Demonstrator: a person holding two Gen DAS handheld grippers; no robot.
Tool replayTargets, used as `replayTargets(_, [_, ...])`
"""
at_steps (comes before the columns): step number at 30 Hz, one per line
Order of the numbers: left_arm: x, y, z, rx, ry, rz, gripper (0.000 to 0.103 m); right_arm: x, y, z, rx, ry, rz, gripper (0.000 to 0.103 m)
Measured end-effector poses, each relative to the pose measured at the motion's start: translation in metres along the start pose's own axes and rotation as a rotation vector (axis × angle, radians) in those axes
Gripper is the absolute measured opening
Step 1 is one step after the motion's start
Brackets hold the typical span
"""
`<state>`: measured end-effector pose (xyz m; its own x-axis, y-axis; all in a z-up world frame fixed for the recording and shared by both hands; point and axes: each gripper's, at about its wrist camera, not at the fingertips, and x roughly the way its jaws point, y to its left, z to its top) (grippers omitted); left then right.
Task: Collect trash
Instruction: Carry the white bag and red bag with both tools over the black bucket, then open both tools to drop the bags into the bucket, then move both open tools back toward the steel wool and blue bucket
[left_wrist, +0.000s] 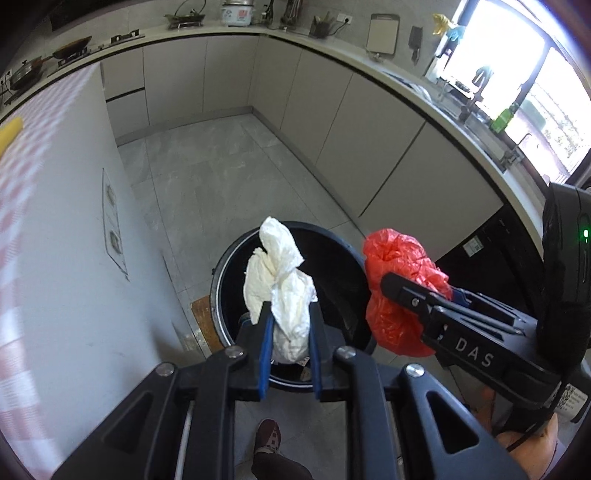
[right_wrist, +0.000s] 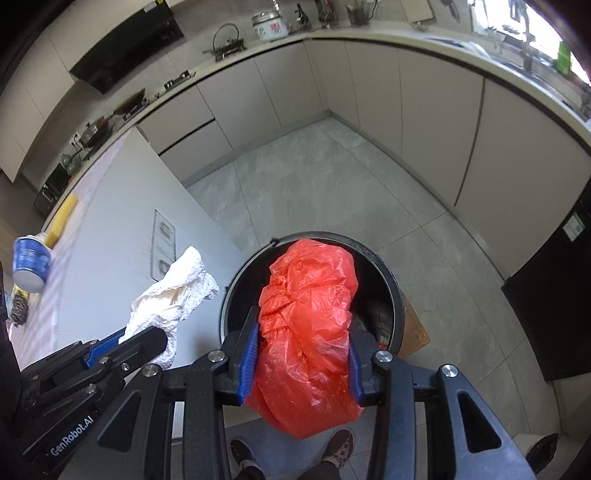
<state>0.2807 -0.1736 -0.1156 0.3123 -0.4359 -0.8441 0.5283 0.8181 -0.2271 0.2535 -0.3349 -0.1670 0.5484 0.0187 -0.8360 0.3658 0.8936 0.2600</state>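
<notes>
Left wrist view: a round black trash bin stands on the grey tiled floor beside a white counter side. Its dark inside is mostly hidden; only some small scraps show low down near the near rim, too unclear to name. The left gripper hangs over the bin's mouth with its blue-padded fingers pressed close together on a crumpled white wad. The wad looks like creased paper or thin plastic, twisted in the middle, its upper part rising above the fingertips. To the right, the right gripper clamps a crinkled red plastic bag at the bin's right rim. A brown shoe shows at the bottom.

Right wrist view: the same bin lies straight below, resting on a brown mat. Inside, by the right wall, a grey ribbed item and a bit of red are visible, too dim to identify. The right gripper has its jaws partly apart, filled by the red bag, which bulges above and below the blue pads. The bag is glossy, translucent and heavily wrinkled. At left, the left gripper grips the white wad just outside the bin's left rim. A blue can lies on the counter top.
</notes>
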Motion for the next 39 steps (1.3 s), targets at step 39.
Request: replayTargets(39, [-0.109, 0.010, 0.014, -0.019, -0.169, 0.100, 0.057, -0.054, 0.044, 0.019, -0.021, -0.056, 0.051, 0.069])
